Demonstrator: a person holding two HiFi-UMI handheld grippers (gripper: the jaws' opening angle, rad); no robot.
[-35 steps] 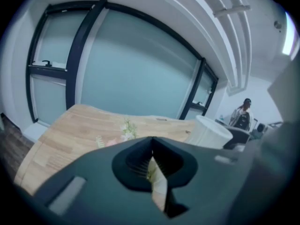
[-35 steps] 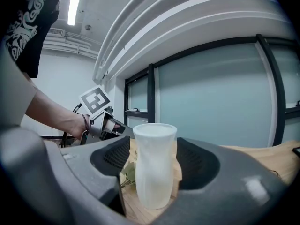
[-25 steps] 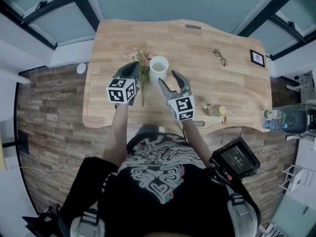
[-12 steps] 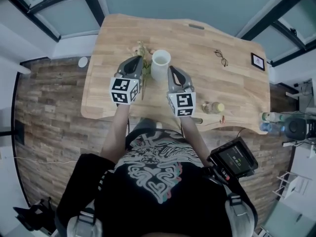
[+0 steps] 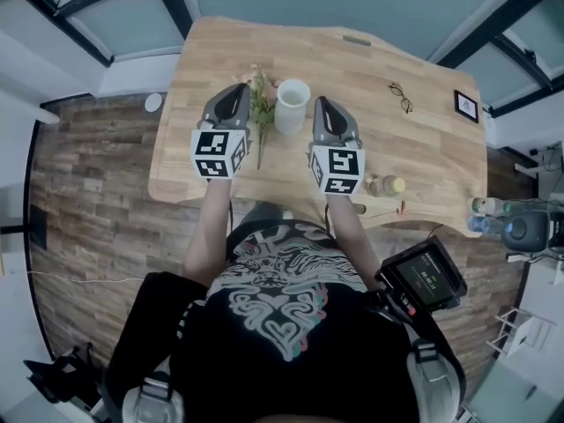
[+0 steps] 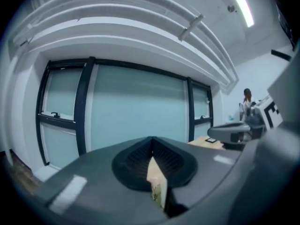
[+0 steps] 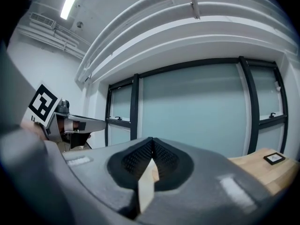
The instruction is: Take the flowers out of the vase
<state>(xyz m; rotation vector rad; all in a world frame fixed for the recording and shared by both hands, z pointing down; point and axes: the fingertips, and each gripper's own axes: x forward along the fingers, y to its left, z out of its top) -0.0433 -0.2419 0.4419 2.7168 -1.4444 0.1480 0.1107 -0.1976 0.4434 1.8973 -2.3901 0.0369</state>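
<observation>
**Supervisor:** Report task progress, largest item first.

**Operator:** The counter (image 5: pixel 423 148) carries everything I am working with. From the head view I judge the removal step complete. The vase (image 5: pixel 292 106) stands upright at upper centre of the frame, and I see no stems rising from its mouth. The flowers (image 5: pixel 262 117) lie flat on the wood just left of the vase, blooms toward the top of the frame and stem running toward the bottom. I see nothing left to extract. At most, I would withdraw the tools.

**Supervisor:** State of each tool.

**Operator:** The left tool (image 5: pixel 235 91) has its jaws pressed fully together and nothing is gripped. The right tool (image 5: pixel 322 104) is the same, fully closed and empty. Both gripper views look level at the window wall, not down at the counter.

**Supervisor:** Position of the flowers relative to the tools.

**Operator:** In the head view the flowers sit between the left tool and the vase, just right of the left tool's tip and apart from it. The vase separates them from the right tool, which is to the right of the vase. Neither tool touches the flowers or the vase.
</observation>
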